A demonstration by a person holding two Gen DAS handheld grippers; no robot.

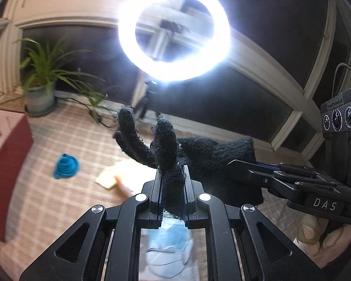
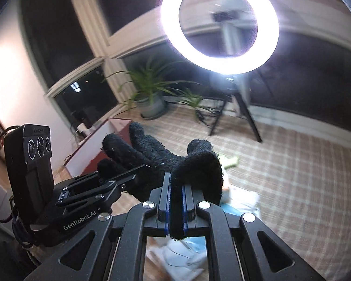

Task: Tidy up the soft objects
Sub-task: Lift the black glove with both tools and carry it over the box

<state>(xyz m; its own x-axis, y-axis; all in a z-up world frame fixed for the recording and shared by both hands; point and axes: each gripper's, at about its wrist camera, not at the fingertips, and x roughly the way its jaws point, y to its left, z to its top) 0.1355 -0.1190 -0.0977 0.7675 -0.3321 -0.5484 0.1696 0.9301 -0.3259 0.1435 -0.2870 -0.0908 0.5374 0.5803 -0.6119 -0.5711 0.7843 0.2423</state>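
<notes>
A black knit glove point(image 1: 199, 154) hangs in the air above the checked tablecloth point(image 1: 58, 199), stretched between both grippers. My left gripper point(image 1: 173, 175) is shut on the glove's finger end, and three of the glove's knit fingers stick up past the pads. In the left wrist view the right gripper point(image 1: 242, 166) comes in from the right, pinching the cuff. In the right wrist view my right gripper point(image 2: 176, 182) is shut on the folded cuff of the glove point(image 2: 156, 159), while the left gripper point(image 2: 133, 172) clamps the glove's fingers at the left.
A bright ring light point(image 1: 173, 30) on a tripod point(image 2: 241, 112) stands at the back beside a potted plant point(image 1: 39, 89). On the cloth lie a blue funnel-shaped object point(image 1: 65, 166), a yellow cloth point(image 1: 110, 175) and blue face masks point(image 1: 168, 241). A red box point(image 1: 9, 175) stands at the left.
</notes>
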